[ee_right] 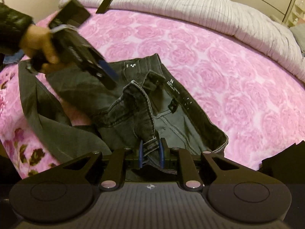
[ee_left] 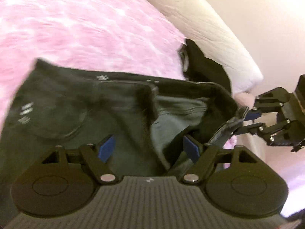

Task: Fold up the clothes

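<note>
I'm getting heavy motion blur on the left wrist feed: the pink blanket (ee_left: 85,30) is smeared into streaks, and the dark jeans (ee_left: 80,110) have soft, doubled edges. Colours there look washed out and pale, light flat and warm. The right wrist feed is far crisper; I can read the stitching on the jeans (ee_right: 171,126) and the rose pattern on the blanket (ee_right: 228,87). Only the person's hand (ee_right: 38,43) and the left gripper (ee_right: 109,77) it holds are blurred. Lighting is soft indoor light, no hard glare, faint shadows under the fabric folds. Both views bow strongly at the edges, with dark corners.
</note>
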Available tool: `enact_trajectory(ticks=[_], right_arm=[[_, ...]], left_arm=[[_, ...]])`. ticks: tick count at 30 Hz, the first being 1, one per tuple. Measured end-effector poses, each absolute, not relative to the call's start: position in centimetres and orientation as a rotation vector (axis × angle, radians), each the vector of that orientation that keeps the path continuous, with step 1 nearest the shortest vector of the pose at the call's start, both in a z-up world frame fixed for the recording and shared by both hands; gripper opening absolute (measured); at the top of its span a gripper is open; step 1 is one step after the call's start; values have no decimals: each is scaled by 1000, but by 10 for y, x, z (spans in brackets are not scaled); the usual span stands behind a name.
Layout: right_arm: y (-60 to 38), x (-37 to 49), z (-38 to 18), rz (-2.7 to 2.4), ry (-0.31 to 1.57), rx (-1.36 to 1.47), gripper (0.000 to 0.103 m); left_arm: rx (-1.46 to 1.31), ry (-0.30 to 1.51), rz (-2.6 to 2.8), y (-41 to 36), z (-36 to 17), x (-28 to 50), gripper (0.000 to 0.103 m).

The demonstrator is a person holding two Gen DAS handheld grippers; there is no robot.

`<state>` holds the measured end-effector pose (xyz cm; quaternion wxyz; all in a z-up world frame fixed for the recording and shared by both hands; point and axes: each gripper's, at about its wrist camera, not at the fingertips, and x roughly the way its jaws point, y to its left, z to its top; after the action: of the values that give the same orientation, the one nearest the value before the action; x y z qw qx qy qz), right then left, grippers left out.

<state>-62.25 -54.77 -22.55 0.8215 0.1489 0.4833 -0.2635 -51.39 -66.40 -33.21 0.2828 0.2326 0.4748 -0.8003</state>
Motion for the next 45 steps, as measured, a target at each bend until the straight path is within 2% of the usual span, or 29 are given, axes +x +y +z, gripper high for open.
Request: enact_trajectory(ticks=[3,6,18,22,23,24,25,27,32,39,43,45], right_arm=[[-567,-619,-234,-526,1021,327,17],[-586,-616,-243,-492,1013,336,17],[-662,-600,-282,-356,997,374,19],[-690,-577,-315,-342,1132,393,36],[-696,-576,-314,-348,1114,407,40],[-701,-576,-312,-347,1086,442,53],[-707,-575,-311,-331,1061,488,61],[-722,-567,-317,-256,1062,581,66],[-740,-540,-352,-87,1147,627,64],[-746,-527,-390,17,1159,696,63],[-743,-530,-388,-5,1140,722,24],[-740,-531,-377,-10,1121,710,22]], left_arm=[[647,1420,-2196,-680,-348,-536,80],[639,1475,-2144,-683,-351,-538,80],[466,1317,-1662,-600,-283,-420,87],[454,1287,-1595,-584,-286,-402,87],[453,1275,-1587,-582,-287,-399,87],[452,1259,-1580,-580,-289,-396,87],[451,1241,-1573,-578,-290,-392,87],[487,1180,-1567,-577,-293,-385,88],[643,1030,-1582,-582,-307,-369,88],[772,999,-1600,-577,-339,-348,88],[766,998,-1601,-571,-341,-348,88],[768,1011,-1615,-573,-339,-351,88]])
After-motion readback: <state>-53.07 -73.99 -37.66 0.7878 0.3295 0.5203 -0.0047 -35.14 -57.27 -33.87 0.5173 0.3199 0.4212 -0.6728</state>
